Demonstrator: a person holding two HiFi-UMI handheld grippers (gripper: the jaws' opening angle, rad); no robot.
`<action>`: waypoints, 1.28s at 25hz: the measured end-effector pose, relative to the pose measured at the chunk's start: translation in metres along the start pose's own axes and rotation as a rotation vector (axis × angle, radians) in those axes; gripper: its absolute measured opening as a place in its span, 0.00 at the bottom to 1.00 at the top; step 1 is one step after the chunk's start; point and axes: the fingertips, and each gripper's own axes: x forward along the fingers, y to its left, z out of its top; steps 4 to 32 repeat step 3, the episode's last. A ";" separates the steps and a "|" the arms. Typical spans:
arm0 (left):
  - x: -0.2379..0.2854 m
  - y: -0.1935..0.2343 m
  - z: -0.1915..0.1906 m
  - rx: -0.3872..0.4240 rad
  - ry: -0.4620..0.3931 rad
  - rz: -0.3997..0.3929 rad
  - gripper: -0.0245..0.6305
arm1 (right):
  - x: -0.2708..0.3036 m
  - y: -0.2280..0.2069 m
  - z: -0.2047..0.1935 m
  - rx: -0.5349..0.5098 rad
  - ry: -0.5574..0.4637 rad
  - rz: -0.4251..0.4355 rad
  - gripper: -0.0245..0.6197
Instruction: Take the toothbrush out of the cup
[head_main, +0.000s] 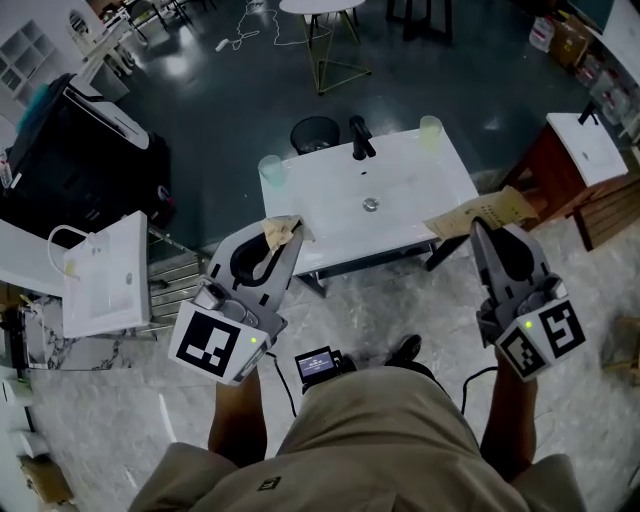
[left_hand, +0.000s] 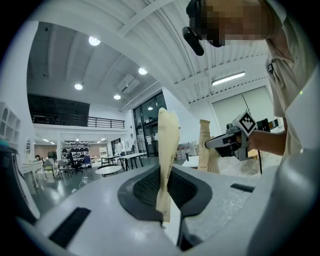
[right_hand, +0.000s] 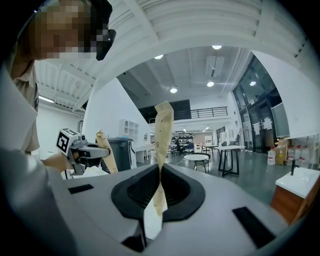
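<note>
The left claw (head_main: 288, 238) is closed tight on a crumpled tan paper (head_main: 280, 230). The right claw (head_main: 478, 230) is likewise closed on a second tan sheet (head_main: 495, 210). Both claws hang over the near edge of the white surface (head_main: 420, 180).

With both claws occupied, neither can take a toothbrush. Reaching in with paper trailing would likely tip a light cup or drop paper into the basin near the drain (head_main: 370, 204).

The left cup (head_main: 271, 170) and the right cup (head_main: 431, 131) stand at the surface's far corners, well apart. No toothbrush can be made out in either, so choosing the wrong cup is a real risk.

The black faucet (head_main: 360, 138) rises between the cups, and a dark round stool (head_main: 314, 133) stands behind the surface. Nothing else blocks the way.
</note>
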 end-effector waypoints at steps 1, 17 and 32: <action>0.000 0.001 0.001 -0.001 0.001 0.001 0.08 | 0.001 0.000 0.001 0.000 0.002 0.000 0.07; 0.001 0.002 0.003 -0.006 -0.002 0.004 0.08 | 0.001 -0.001 0.002 -0.001 0.006 0.001 0.07; 0.001 0.002 0.003 -0.006 -0.002 0.004 0.08 | 0.001 -0.001 0.002 -0.001 0.006 0.001 0.07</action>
